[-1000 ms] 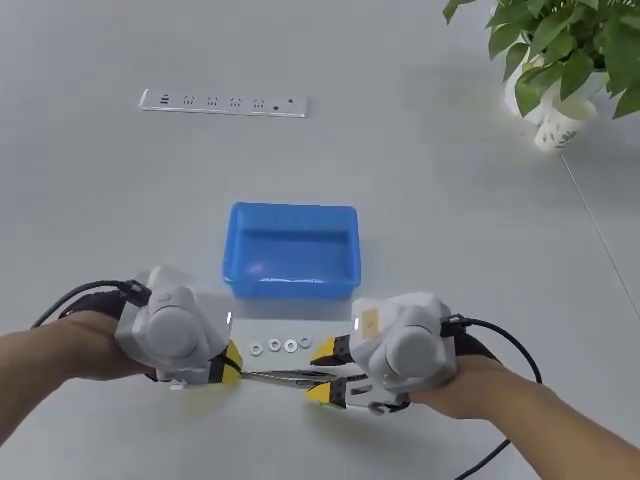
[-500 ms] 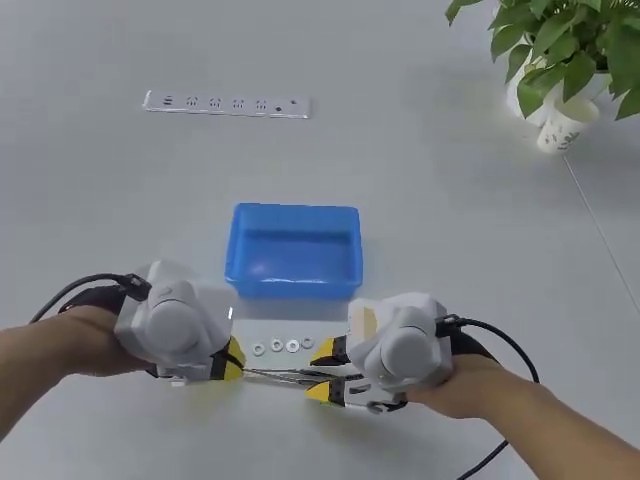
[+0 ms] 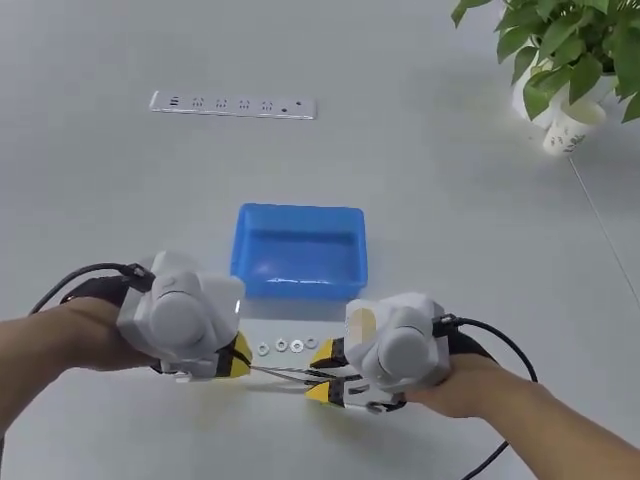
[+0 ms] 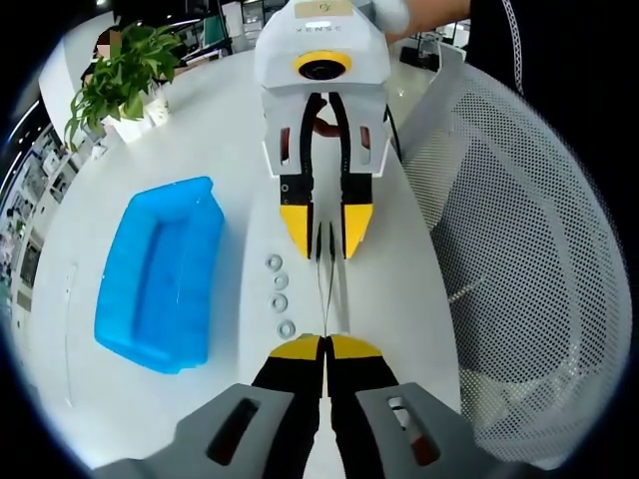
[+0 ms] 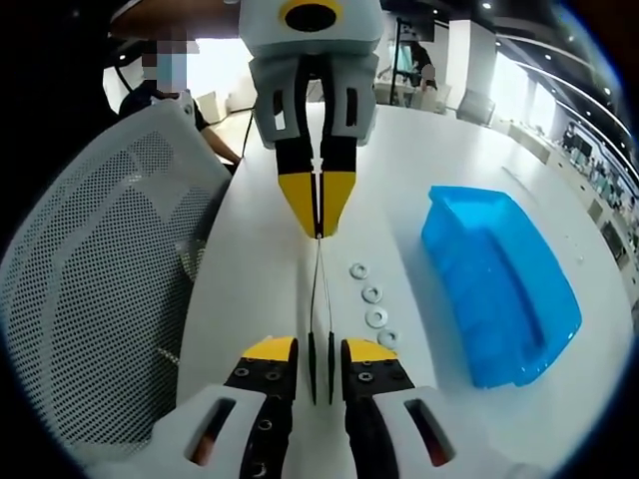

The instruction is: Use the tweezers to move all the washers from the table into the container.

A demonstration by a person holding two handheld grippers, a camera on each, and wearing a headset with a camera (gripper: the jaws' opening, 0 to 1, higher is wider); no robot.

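Note:
Thin metal tweezers (image 3: 285,373) span between my two grippers, just above the white table. My left gripper (image 3: 240,360) (image 4: 325,344) is shut on their pointed end. At the other end, my right gripper (image 3: 322,370) (image 5: 319,351) is open, its yellow-tipped jaws straddling the tweezers' two legs (image 5: 320,299) with a small gap on each side. Several small metal washers (image 3: 288,346) (image 4: 280,294) (image 5: 373,304) lie in a row on the table beside the tweezers. Just beyond the washers stands the blue plastic container (image 3: 300,212) (image 4: 155,269) (image 5: 499,289), which looks empty.
A white power strip (image 3: 232,105) lies at the far side of the table. A potted plant (image 3: 565,60) stands at the far right. A white mesh chair (image 4: 519,249) (image 5: 100,259) is close to the table's near edge. Cables trail from both grippers.
The head camera has shifted a little. Both grippers stay about where they were with the tweezers between them; washers and container have not moved.

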